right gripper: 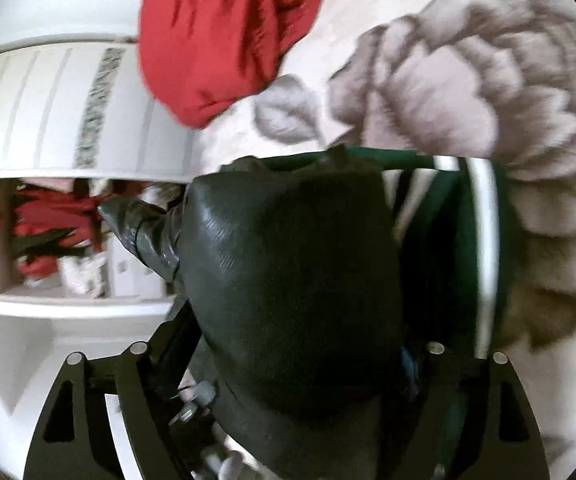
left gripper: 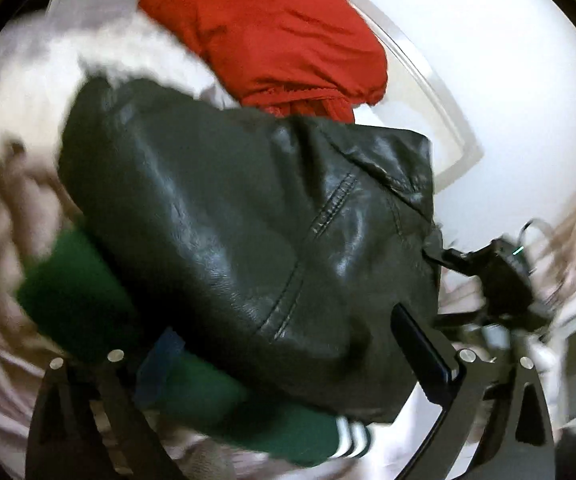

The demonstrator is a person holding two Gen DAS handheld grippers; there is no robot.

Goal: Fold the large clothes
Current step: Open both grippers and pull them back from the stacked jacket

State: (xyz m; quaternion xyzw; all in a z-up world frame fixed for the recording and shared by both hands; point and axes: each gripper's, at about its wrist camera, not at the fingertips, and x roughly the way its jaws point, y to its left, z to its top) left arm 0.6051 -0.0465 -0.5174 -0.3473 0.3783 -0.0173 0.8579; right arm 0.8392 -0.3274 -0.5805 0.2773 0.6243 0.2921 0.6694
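Observation:
A black leather jacket (left gripper: 248,216) with green knit trim and white stripes (left gripper: 351,440) fills the left wrist view. My left gripper (left gripper: 284,364) is closed around its bunched lower part; the right finger (left gripper: 423,344) shows, the left one is hidden under cloth. The other gripper (left gripper: 503,276) holds the jacket's right edge. In the right wrist view the jacket (right gripper: 295,280) and its green striped hem (right gripper: 471,248) are bunched between my right gripper's (right gripper: 288,360) jaws, hiding the fingertips.
A red garment (left gripper: 280,36) lies behind the jacket on a floral bedspread (right gripper: 467,80); it also shows in the right wrist view (right gripper: 216,36). A white shelf unit (right gripper: 68,112) with red items stands to the left. White wall is at the right (left gripper: 487,60).

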